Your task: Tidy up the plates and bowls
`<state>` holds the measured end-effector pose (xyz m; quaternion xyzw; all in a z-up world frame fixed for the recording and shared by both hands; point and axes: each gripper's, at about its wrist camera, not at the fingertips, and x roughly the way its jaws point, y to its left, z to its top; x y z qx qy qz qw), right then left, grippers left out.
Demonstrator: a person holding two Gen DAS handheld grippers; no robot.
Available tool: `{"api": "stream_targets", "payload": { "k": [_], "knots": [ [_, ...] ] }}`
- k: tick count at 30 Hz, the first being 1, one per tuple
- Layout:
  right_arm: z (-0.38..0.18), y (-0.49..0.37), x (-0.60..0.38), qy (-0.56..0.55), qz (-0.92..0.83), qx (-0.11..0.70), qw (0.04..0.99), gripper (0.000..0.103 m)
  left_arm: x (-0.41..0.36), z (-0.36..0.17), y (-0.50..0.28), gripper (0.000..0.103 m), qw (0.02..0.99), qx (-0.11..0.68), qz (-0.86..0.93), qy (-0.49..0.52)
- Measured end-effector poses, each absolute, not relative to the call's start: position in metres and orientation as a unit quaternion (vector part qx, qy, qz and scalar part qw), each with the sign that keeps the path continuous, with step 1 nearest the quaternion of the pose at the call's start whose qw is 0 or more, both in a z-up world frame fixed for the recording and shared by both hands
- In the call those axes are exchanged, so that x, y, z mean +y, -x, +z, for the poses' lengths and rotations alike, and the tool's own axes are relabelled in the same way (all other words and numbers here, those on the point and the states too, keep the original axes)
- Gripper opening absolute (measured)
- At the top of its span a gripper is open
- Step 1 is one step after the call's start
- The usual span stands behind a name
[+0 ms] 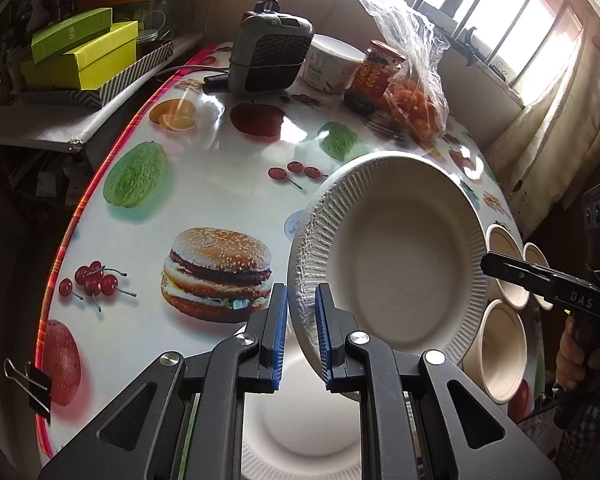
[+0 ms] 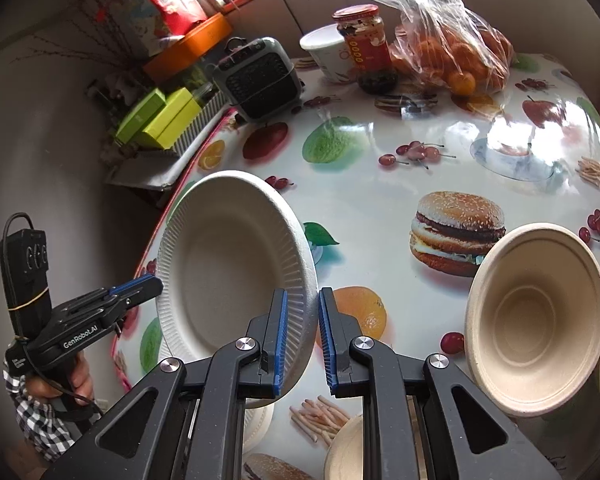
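A white paper plate (image 1: 396, 252) with a ribbed rim is held tilted above the table. My left gripper (image 1: 302, 300) has its fingers on both sides of the plate's left rim. My right gripper (image 2: 303, 308) has its fingers on both sides of the opposite rim of the same plate (image 2: 232, 276). A second white plate (image 1: 300, 436) lies flat on the table under my left gripper. Beige paper bowls (image 1: 500, 352) stand at the right; one bowl (image 2: 536, 320) fills the right of the right wrist view.
The round table (image 1: 228, 184) has a glossy food-print cloth. At the back stand a small grey heater (image 1: 268, 56), a white tub (image 1: 332, 64), a red-lidded jar (image 1: 376, 76) and a plastic bag of oranges (image 1: 416, 108). Green boxes (image 1: 84, 56) sit on a shelf at left.
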<state>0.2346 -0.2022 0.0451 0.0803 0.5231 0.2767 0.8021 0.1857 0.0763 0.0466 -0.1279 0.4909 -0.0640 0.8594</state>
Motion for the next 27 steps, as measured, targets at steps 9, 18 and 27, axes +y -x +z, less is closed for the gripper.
{"api": "stream_targets", "payload": {
  "k": [9,18,27],
  "knots": [
    [0.042,-0.209,-0.194,-0.073,0.285,0.525,0.798,0.016,0.085,0.044,-0.163,0.015,0.859,0.491,-0.06,0.131],
    [0.03,-0.19,-0.179,-0.066,0.295,0.537,0.788,0.016,0.098,0.03,-0.142,0.015,0.852,0.502,-0.051,0.14],
    [0.014,-0.176,-0.169,-0.06,0.299,0.552,0.776,0.016,0.108,0.022,-0.123,0.015,0.847,0.508,-0.049,0.145]
  ]
}}
